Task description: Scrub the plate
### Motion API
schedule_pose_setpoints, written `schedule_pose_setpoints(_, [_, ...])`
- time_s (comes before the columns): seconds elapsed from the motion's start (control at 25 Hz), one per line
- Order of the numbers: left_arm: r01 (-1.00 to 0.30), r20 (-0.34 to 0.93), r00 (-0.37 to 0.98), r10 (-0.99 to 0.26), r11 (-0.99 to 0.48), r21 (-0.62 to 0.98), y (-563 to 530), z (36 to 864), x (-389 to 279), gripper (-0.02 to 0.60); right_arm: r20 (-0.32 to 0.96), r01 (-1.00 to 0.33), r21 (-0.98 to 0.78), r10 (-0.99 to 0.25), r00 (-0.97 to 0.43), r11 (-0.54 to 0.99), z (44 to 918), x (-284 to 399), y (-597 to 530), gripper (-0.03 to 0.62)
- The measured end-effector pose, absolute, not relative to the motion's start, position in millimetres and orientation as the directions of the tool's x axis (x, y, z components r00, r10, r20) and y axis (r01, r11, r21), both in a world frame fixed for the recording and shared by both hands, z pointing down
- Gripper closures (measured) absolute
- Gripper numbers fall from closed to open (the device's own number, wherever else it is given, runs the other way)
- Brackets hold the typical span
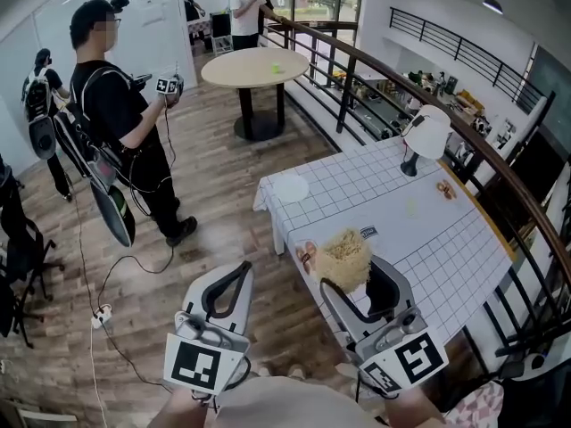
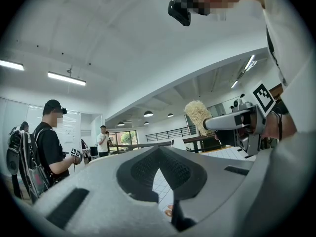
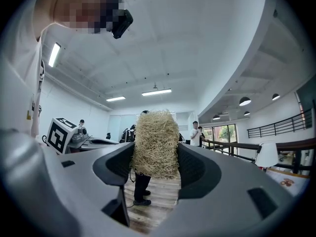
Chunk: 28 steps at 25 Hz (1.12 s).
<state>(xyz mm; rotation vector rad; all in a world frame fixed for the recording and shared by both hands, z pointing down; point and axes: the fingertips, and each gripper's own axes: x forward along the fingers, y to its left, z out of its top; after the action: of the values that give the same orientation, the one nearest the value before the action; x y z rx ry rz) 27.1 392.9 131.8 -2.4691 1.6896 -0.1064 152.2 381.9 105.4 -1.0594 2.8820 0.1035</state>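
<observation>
Our right gripper (image 1: 350, 279) clamped the scrubber (image 1: 343, 255); our left gripper (image 1: 243, 270) sat closed, empty. Unsteadied, the centre-frame plate (image 1: 290, 188) could skid off the table (image 1: 428, 239).

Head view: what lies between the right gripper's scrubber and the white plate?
Only bare checked tablecloth lies between scrubber and plate, shown in the head view.

Open-plan office mezzanine: railing (image 1: 343, 92), round table (image 1: 254, 65), wood floor (image 1: 214, 176), office chair (image 1: 18, 248), strip lights (image 2: 66, 78).
</observation>
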Motion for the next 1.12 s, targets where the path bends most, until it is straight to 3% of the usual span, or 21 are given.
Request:
schedule_pose_setpoints(0.6, [-0.938, -0.036, 0.303, -0.952, -0.291, -0.188, 368.7, 132.9, 59.5, 0.569, -0.094, -0.621, 0.057, -0.616, -0.783, 0.781, 115.9, 197.1, 355.3, 0.330])
schedule_pose_setpoints(1.12, [-0.935, -0.048, 0.316, -0.948, -0.302, -0.184, 322.8, 149.7, 29.9, 0.569, -0.100, -0.604, 0.051, -0.598, -0.795, 0.795, 129.7, 158.9, 308.2, 0.330])
